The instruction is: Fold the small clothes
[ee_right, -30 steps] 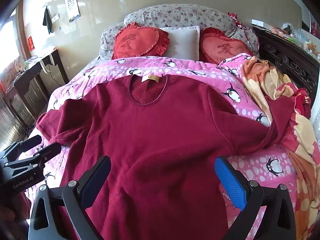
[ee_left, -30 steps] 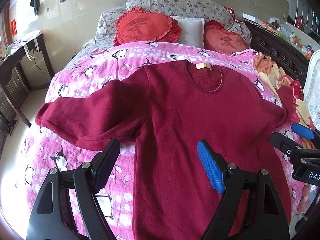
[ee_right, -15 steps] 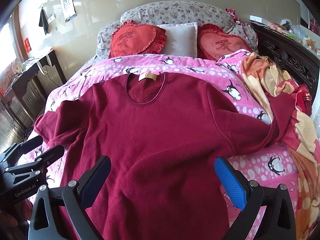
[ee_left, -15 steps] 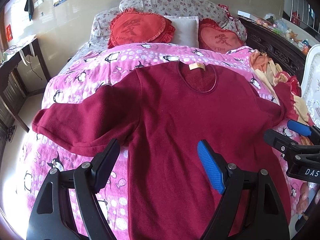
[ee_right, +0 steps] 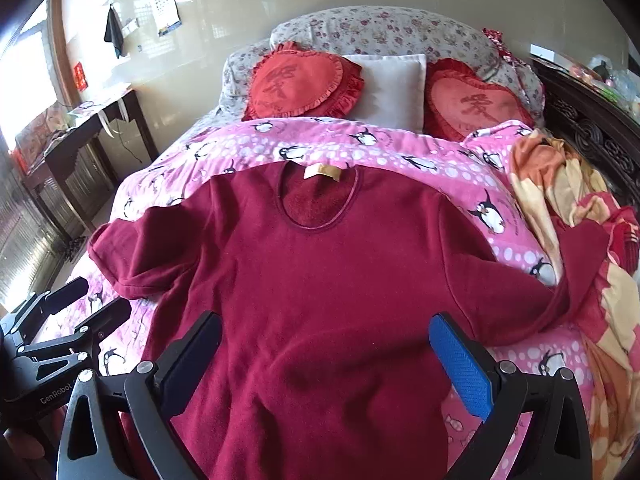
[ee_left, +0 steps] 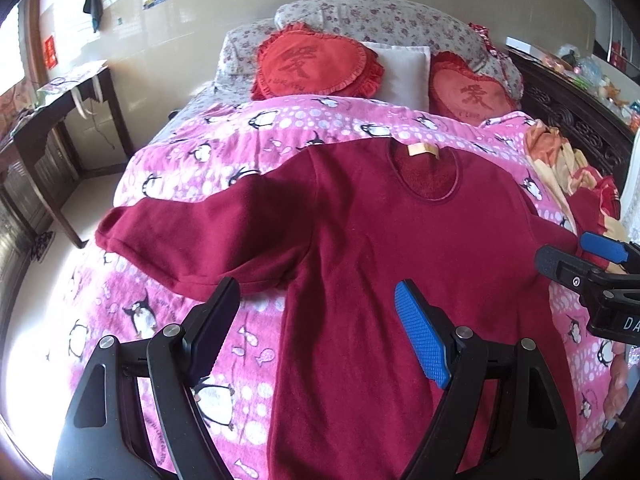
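Claws first: my left gripper [ee_left: 316,320] and right gripper [ee_right: 326,354] both hang wide apart, holding nothing, above the dark red sweater [ee_right: 328,280] spread face-up on the pink penguin blanket [ee_right: 400,152]. Its right sleeve [ee_right: 560,280] trails onto the orange bedding [ee_right: 568,184]; I reckon a fold could drag that along.

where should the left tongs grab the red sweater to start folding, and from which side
Take the cuff end of the sweater's left sleeve, coming in from the outer bed edge. That sleeve lies flat and spread out on the pink penguin blanket, its cuff free, so it could probably be swung across the chest. The left tongs are open above the armpit area, holding nothing.
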The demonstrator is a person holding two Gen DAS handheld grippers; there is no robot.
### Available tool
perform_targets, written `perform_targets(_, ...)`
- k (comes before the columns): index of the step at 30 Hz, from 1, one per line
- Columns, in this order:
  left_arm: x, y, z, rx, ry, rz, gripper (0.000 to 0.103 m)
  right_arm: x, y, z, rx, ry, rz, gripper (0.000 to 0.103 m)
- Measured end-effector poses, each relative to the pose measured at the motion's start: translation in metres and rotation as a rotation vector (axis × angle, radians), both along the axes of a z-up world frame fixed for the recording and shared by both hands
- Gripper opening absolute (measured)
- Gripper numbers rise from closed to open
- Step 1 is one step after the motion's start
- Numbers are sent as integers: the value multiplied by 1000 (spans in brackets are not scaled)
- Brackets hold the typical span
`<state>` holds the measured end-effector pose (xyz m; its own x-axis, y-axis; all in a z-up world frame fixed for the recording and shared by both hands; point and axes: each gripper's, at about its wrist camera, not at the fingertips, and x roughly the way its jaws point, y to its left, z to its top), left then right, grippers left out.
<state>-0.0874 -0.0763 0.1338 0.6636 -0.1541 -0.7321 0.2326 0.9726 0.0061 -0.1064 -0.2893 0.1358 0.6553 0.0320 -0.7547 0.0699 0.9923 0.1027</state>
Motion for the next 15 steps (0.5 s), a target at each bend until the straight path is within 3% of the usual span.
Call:
perform_targets(6,-10,1,13,-2,-23,41,80,4,6,-3,18,-6,56,103)
perform_targets(15,-12,-11,16,13,-23,20,80,6,3,-14,49,-12,73,103)
